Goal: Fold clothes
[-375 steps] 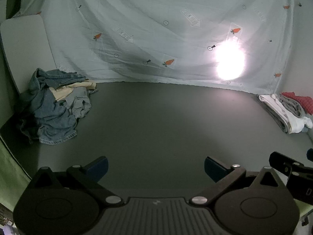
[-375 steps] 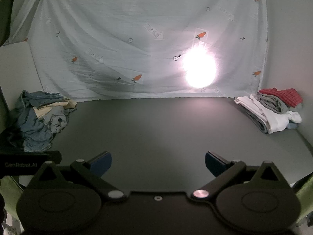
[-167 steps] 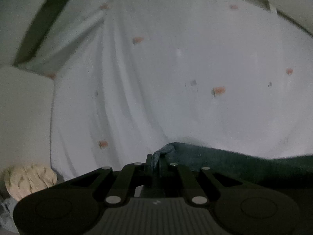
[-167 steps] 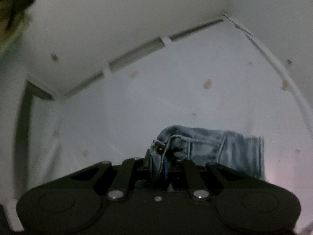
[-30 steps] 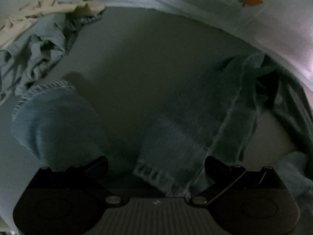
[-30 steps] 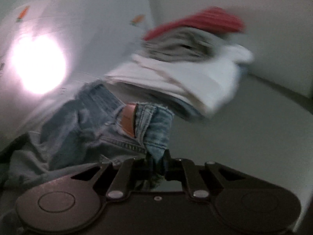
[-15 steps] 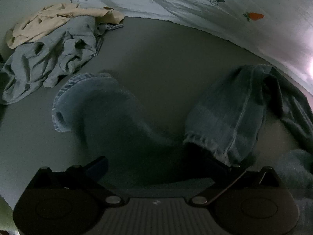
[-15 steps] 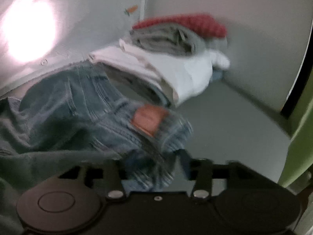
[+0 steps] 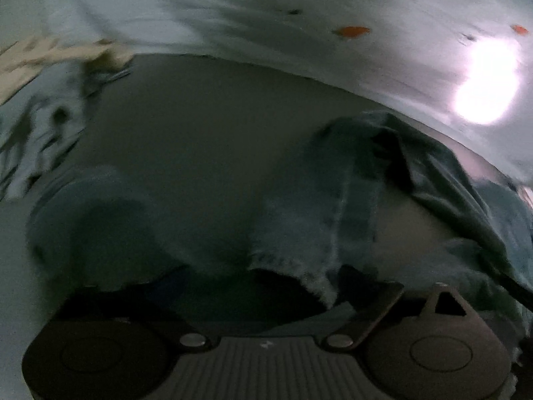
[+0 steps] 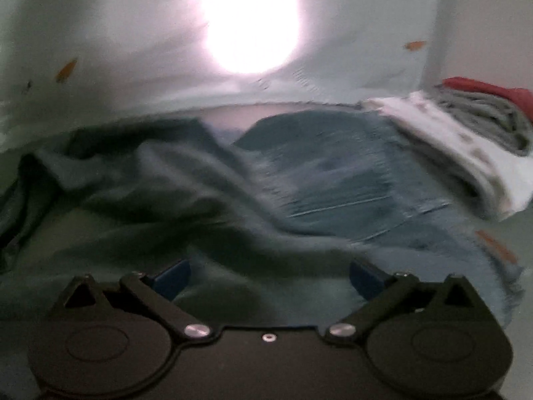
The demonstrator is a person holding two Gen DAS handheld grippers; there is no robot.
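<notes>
My right gripper (image 10: 269, 275) has just let its fingers swing out wide, and nothing sits pinched between them now; the jeans (image 10: 319, 180) lie loose on the dark surface (image 9: 206, 133) ahead of me, waist end toward the folded stack (image 10: 466, 140) at the right, which I take as the reason for laying them there, close to where finished pieces go; the denim is rumpled, one dark fold humped across the middle, so I judge it is only laid out, not yet folded; over on my other side, the left gripper (image 9: 266, 283) hovers low over a trouser leg, its fingers wide but just eased inward a little, the frayed hem (image 9: 289, 270) lying between them and, as far as this blur lets me tell, not clamped; the second leg (image 9: 90, 220) curls away to the left, apart from the first, which is why I am down here, I reckon: the legs want straightening and bringing together before any fold; the unsorted heap (image 9: 40, 106) waits at the far left edge, well clear of the jeans; the printed sheet (image 10: 116, 50) hangs behind, a lamp glaring through it.
</notes>
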